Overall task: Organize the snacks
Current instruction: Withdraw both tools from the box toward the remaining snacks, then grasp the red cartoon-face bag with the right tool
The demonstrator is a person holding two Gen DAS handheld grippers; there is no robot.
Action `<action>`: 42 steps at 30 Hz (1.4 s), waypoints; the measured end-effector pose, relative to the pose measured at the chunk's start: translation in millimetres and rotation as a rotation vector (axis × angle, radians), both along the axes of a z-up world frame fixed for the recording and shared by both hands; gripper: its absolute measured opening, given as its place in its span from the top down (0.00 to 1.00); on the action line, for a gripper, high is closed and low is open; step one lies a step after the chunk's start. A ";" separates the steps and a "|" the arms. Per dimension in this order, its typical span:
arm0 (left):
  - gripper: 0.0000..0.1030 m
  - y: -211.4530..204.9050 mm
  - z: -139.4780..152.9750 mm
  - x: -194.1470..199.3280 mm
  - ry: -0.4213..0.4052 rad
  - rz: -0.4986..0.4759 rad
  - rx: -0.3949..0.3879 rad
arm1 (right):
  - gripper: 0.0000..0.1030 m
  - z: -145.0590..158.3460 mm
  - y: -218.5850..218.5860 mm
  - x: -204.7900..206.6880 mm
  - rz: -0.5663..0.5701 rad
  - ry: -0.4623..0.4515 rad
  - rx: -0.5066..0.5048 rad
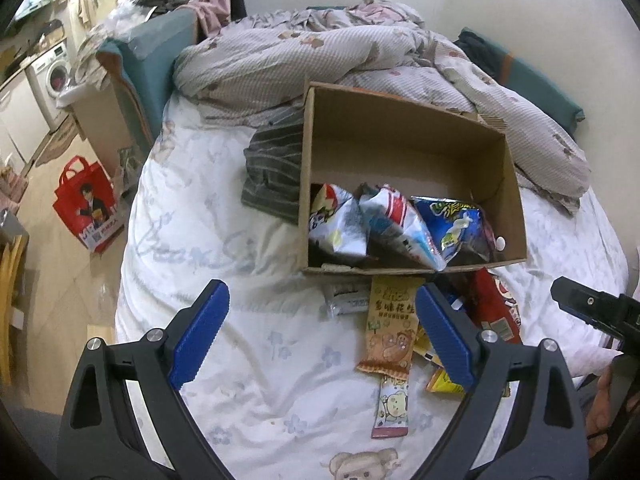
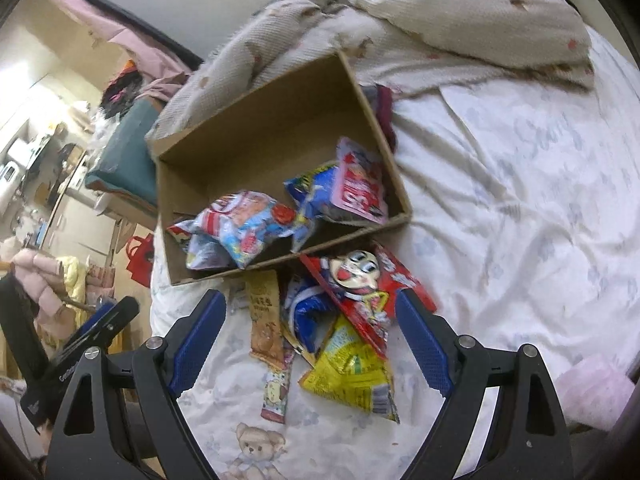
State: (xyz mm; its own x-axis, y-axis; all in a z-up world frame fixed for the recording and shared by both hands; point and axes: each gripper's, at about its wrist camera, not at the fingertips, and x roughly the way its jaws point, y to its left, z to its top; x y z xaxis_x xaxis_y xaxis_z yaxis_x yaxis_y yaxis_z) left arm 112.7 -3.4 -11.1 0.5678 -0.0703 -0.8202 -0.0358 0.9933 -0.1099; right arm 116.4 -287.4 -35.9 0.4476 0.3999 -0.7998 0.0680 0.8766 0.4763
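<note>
An open cardboard box [image 1: 404,120] [image 2: 256,128] lies on the bed with several snack bags [image 1: 400,224] [image 2: 248,224] inside. Loose snacks lie in front of it: a tan peanut packet [image 1: 390,324] [image 2: 264,320], a red packet with a cartoon face [image 2: 360,284] [image 1: 496,304], a yellow bag [image 2: 352,368], a blue bag [image 2: 308,316] and a small pink packet [image 1: 392,408] [image 2: 276,394]. My left gripper [image 1: 322,332] hangs open above the sheet, the tan packet by its right finger. My right gripper [image 2: 310,336] is open over the loose pile, nothing gripped.
A rumpled duvet [image 1: 360,56] [image 2: 440,12] lies behind the box, a striped dark cloth [image 1: 272,168] at its left. The bed's left edge drops to a floor with a red bag [image 1: 86,204]. A pink cloth [image 2: 592,388] lies at the right.
</note>
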 end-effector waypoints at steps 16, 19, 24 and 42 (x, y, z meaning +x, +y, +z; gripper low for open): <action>0.10 8.6 -17.2 5.5 0.075 0.030 -0.028 | 0.14 -69.9 10.1 43.7 0.045 0.288 -0.129; 0.10 7.0 -19.9 7.7 0.085 0.026 -0.036 | 0.14 -78.5 26.0 56.0 0.104 0.284 -0.244; 0.10 2.0 -25.1 9.4 0.106 0.015 -0.040 | 0.41 -91.7 33.3 58.9 0.155 0.297 -0.325; 0.10 -27.4 -63.5 -3.3 0.242 -0.037 -0.037 | 0.64 8.8 -2.9 -23.3 0.068 0.010 -0.088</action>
